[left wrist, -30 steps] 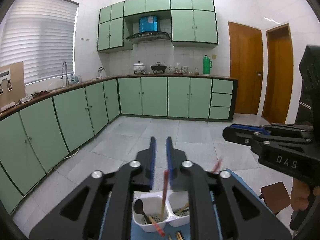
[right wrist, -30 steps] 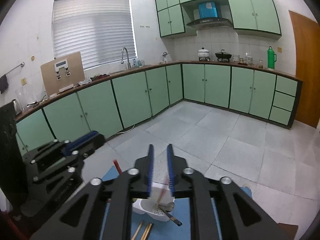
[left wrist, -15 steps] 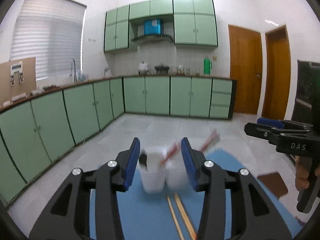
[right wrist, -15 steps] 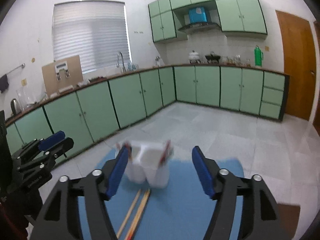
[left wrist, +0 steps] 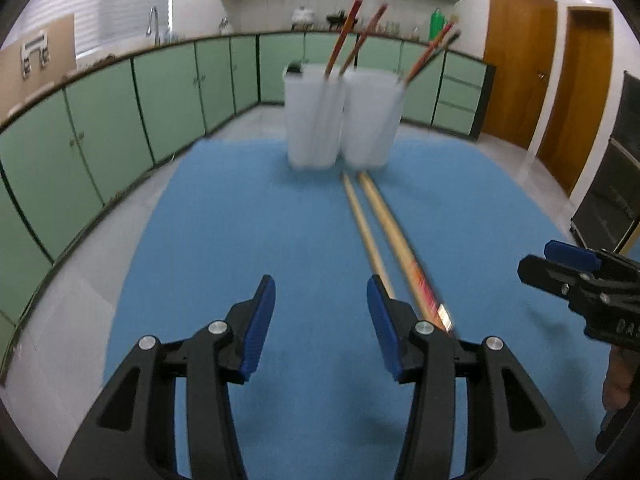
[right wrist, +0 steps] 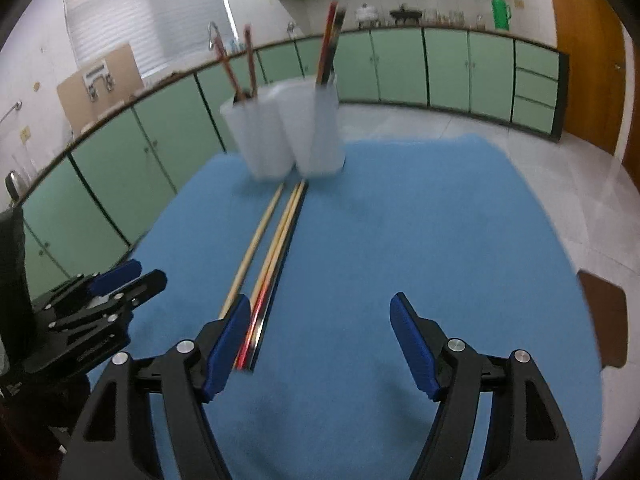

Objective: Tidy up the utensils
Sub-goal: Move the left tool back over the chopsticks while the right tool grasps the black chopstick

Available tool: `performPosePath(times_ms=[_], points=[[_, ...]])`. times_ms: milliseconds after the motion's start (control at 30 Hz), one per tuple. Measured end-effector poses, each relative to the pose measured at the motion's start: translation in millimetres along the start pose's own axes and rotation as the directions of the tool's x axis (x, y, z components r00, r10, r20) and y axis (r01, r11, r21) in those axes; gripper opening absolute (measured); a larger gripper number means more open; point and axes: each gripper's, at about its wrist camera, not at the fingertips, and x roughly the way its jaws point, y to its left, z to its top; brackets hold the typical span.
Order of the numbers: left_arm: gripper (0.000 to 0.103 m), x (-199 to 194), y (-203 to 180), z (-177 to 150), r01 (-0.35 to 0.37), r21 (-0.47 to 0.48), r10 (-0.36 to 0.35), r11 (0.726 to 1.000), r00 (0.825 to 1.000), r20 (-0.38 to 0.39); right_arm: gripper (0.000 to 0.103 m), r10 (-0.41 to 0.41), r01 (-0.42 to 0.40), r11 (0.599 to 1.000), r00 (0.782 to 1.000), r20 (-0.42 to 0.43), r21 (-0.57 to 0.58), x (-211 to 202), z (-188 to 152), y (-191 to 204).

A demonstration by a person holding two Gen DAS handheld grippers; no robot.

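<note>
Left gripper (left wrist: 321, 304) and right gripper (right wrist: 320, 330): jaws apart, nothing held. Chopsticks (right wrist: 272, 256) laid on blue bench mat (right wrist: 420, 240), near side of white holder (right wrist: 286, 132) at far edge.
</note>
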Motion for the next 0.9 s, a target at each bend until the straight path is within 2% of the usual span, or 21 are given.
performPosePath(times_ms=[133, 267, 600, 767, 900], points=[[0.048, 7, -2, -19, -0.018, 0.003, 0.019, 1.000, 0.999, -0.045, 0.071, 0.001, -0.003, 0.999, 0.999, -0.046, -0.044, 11, -15, 17], [0.048, 8, -4, -20, -0.020, 0.003, 0.020, 1.000, 0.998, -0.063, 0.071, -0.031, 0.024, 0.993, 0.998, -0.059, -0.116, 17, -29, 32], [0.052, 10, -8, -15, -0.021, 0.008, 0.022, 1.000, 0.998, -0.065, 0.070, -0.074, 0.059, 0.988, 0.992, -0.105, -0.140, 34, -35, 37], [0.052, 13, -11, -14, -0.025, 0.011, 0.025, 1.000, 0.997, -0.070, 0.069, -0.090, 0.073, 0.986, 0.991, -0.104, -0.150, 37, -35, 38], [0.052, 14, -11, -14, -0.027, 0.005, 0.028, 1.000, 0.997, -0.070, 0.069, -0.132, 0.119, 0.984, 0.987, -0.096, -0.135, 31, -34, 27]])
